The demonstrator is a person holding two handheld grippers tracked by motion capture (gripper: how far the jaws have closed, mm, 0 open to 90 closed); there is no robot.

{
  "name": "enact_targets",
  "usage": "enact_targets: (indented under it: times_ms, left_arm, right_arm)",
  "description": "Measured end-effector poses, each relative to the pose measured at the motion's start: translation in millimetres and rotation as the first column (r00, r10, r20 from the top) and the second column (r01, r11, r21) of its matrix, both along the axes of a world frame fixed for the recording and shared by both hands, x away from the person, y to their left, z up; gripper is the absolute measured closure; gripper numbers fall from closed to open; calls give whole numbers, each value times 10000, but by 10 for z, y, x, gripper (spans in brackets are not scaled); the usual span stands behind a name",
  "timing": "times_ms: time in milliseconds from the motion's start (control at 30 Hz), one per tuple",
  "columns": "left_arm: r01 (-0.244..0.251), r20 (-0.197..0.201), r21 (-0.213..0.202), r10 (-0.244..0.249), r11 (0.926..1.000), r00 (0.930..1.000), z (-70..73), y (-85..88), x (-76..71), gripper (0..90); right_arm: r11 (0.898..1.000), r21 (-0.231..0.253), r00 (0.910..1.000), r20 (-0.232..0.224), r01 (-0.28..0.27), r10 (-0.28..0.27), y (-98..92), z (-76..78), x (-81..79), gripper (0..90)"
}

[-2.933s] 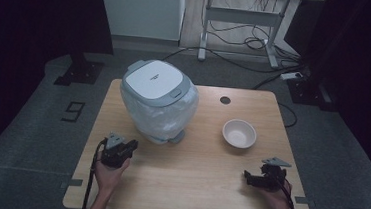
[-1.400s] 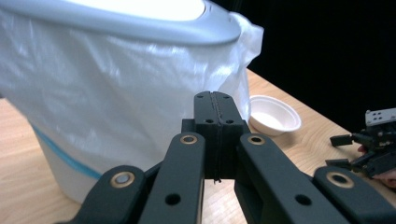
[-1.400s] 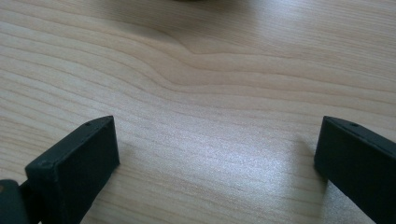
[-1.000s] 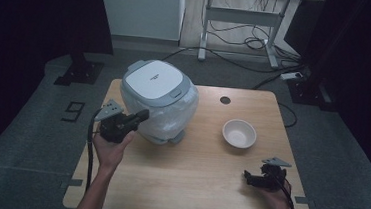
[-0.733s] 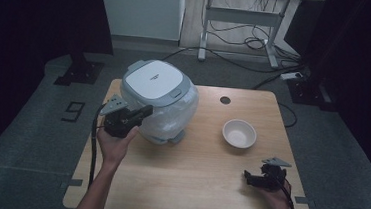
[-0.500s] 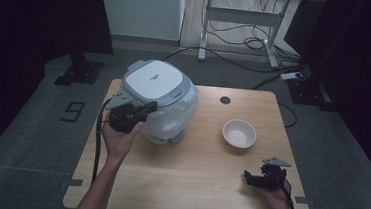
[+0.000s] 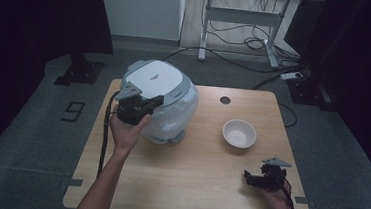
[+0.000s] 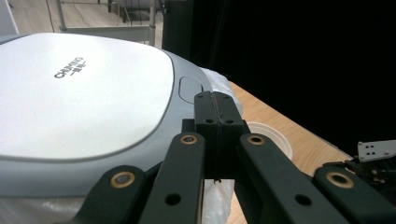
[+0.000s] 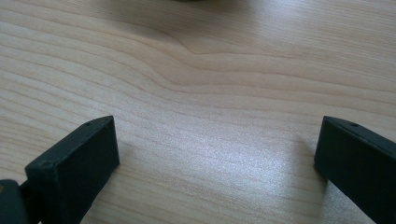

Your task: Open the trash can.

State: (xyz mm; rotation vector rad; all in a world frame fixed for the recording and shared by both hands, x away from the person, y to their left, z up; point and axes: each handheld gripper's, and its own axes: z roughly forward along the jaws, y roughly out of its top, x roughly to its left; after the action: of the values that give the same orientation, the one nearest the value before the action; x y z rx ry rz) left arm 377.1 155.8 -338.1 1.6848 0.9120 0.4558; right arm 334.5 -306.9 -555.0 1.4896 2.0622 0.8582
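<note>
Rice cooker [image 7: 161, 100]: grey domed lid, white body wrapped in plastic.

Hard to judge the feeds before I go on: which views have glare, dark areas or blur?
High view: table evenly lit, surroundings nearly black. Left gripper view: cooker lid sharp with soft sheen, bowl slightly soft, right background black. Right gripper view: bright sheen on the wood between the tongs, far edge blurred.
</note>
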Motion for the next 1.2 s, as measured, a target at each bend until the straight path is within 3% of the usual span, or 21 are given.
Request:
enact_targets:
  times_ms: [800, 1200]
  left_arm:
    - [56, -161, 339, -51, 9994, 9999, 14, -268, 262, 900]
    - [-117, -509, 672, 152, 9977, 9986, 36, -330, 435, 900]
  right_arm:
    - [10000, 2, 10000, -2, 2, -2, 0, 0, 0, 0]
    - [10000, 2, 10000, -1, 2, -2, 0, 0, 0, 0]
